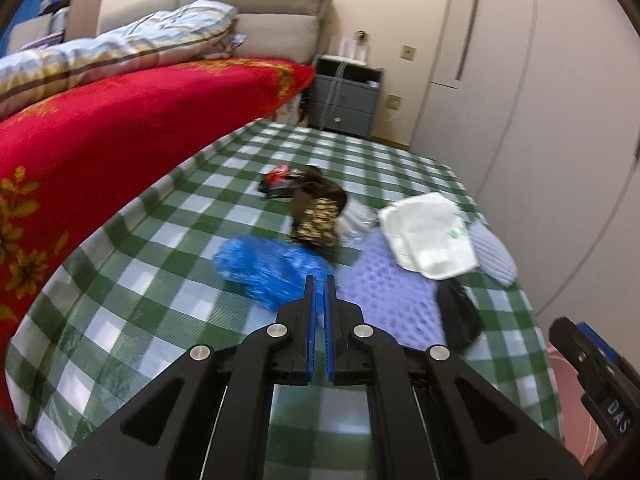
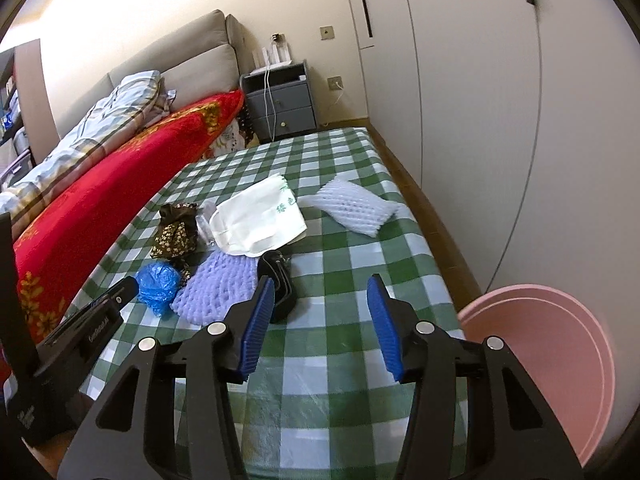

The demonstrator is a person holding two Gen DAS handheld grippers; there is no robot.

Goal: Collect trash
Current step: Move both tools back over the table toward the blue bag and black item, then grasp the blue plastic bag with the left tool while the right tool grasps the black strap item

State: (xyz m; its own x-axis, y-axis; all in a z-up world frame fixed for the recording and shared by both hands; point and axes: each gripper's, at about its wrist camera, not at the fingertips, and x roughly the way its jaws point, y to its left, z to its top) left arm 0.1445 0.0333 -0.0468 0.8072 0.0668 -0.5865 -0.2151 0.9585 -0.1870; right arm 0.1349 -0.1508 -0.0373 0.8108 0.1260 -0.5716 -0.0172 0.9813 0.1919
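Green and white checked cloth (image 2: 352, 264) covered the low surface beside the red blanket (image 2: 120, 184); the trash lay in a heap at the middle of the right wrist view: a blue bag (image 2: 158, 282), purple foam net (image 2: 218, 280), white bag (image 2: 260, 220), white foam net (image 2: 354, 206) and small black thing (image 2: 280, 276); the pink bin (image 2: 560, 360) sat at the lower right. The left gripper (image 1: 319, 284) was closed on nothing, over the blue bag; the right gripper (image 2: 322, 292) stood half open and empty, near the black thing. The pieces touched, so a grab might have caught two or dragged the cloth; light bags could have slipped.
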